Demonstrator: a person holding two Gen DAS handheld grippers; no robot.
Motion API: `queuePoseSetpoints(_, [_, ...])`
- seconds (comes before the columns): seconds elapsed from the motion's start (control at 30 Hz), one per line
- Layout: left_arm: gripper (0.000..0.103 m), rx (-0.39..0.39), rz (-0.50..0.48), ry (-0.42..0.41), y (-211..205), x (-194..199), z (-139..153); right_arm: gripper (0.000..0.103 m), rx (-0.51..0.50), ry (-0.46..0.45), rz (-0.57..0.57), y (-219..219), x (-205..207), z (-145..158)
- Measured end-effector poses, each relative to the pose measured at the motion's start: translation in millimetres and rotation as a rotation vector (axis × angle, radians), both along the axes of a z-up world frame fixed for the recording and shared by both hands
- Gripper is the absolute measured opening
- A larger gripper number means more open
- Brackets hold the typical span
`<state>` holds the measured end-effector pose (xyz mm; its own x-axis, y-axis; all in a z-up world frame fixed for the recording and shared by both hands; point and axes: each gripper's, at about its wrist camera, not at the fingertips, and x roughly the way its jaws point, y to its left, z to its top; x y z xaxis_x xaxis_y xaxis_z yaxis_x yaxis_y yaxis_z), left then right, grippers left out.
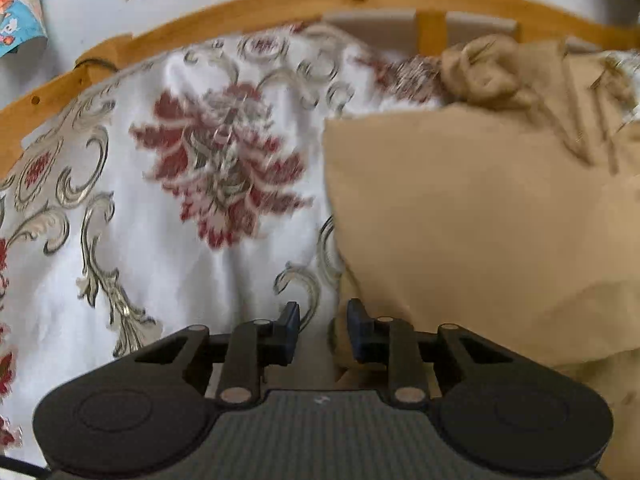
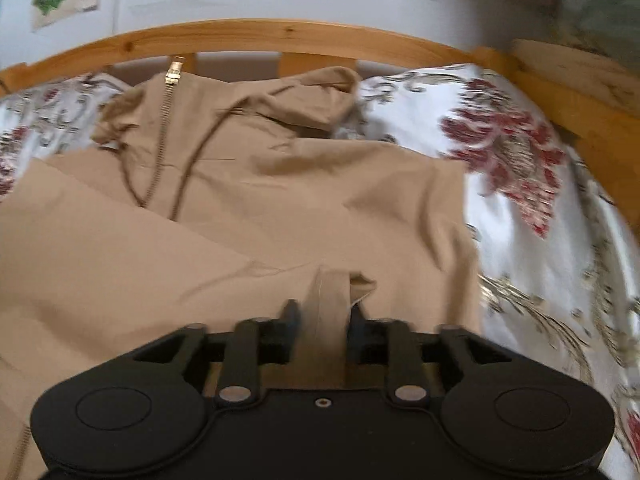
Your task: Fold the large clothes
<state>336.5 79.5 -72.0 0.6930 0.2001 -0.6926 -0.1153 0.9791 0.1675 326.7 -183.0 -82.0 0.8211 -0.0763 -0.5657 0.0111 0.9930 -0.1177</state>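
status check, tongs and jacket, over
Left tongs open, empty, at the tan jacket edge. Right tongs open around a jacket fold, unclamped. Nothing in the way.

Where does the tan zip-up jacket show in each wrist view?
Left wrist: the tan zip-up jacket fills the right half, over the floral bedspread.
Right wrist: it fills the centre and left, zipper upper left.
Shared landmark: the curved wooden bed rail along the top.

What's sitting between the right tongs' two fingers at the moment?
A narrow tan strip of the tan jacket runs up through the gap of the right tongs, seen in the right wrist view.
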Motion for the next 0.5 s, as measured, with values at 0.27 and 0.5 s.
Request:
queuePoseSetpoints(0.27, [0.039,0.014,0.064,-0.04,1,-4,7,0.058,-0.161,-0.029,0.104,30,-33,-8])
queuePoseSetpoints(0.5, [0.051,0.069,0.044,-0.012,-2,2,0,0.062,-0.118,0.041,0.133,19,-18,-16])
